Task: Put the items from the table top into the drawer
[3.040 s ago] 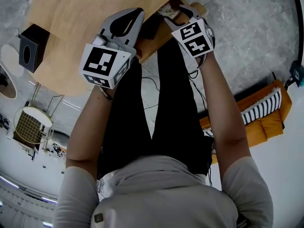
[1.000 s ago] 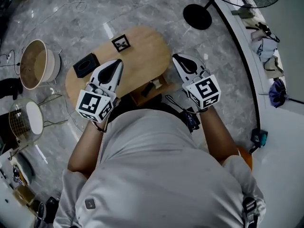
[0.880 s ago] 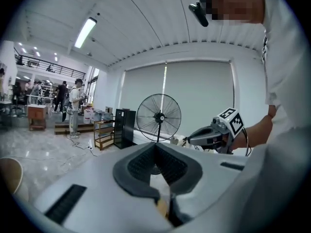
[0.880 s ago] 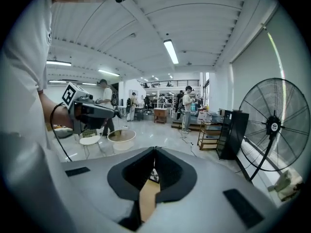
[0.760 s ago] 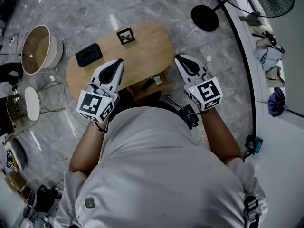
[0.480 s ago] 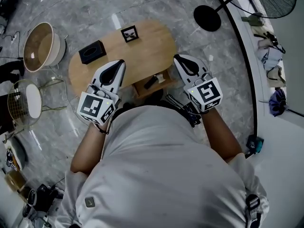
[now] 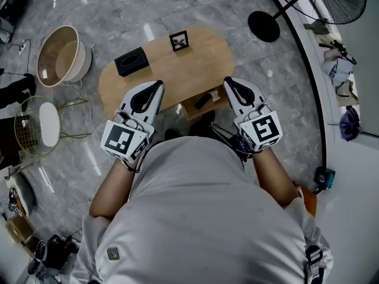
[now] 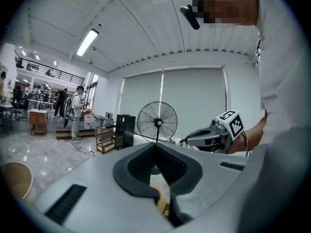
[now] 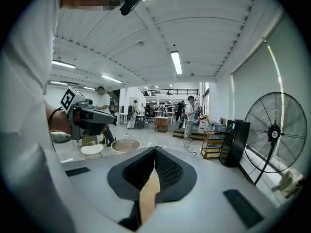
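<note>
The oval wooden table [image 7: 160, 70] lies below me on the marble floor. On it stand a black tissue box [image 7: 131, 61] and a framed marker card [image 7: 179, 40]. The wooden drawer [image 7: 193, 107] sticks out open at the table's near side, with a dark item [image 7: 204, 100] and something pale inside. My left gripper [image 7: 159, 84] hangs over the table's near edge, shut and empty, its tips [image 8: 155, 144] meeting. My right gripper [image 7: 228, 80] hovers right of the drawer, also shut with nothing in it [image 9: 155, 148]. Each gripper view shows the other gripper beside it.
A round beige tub [image 7: 59, 55] and a wire stool with a white seat [image 7: 44, 125] stand left of the table. A fan's black base [image 7: 263, 25] is at the far right, the fan [image 8: 156, 123] ahead. Cables trail on the floor. People stand far back.
The view has pulled up and away: the table now looks smaller and sits further right. Both grippers, earlier right at the drawer, are now held higher and apart, still shut.
</note>
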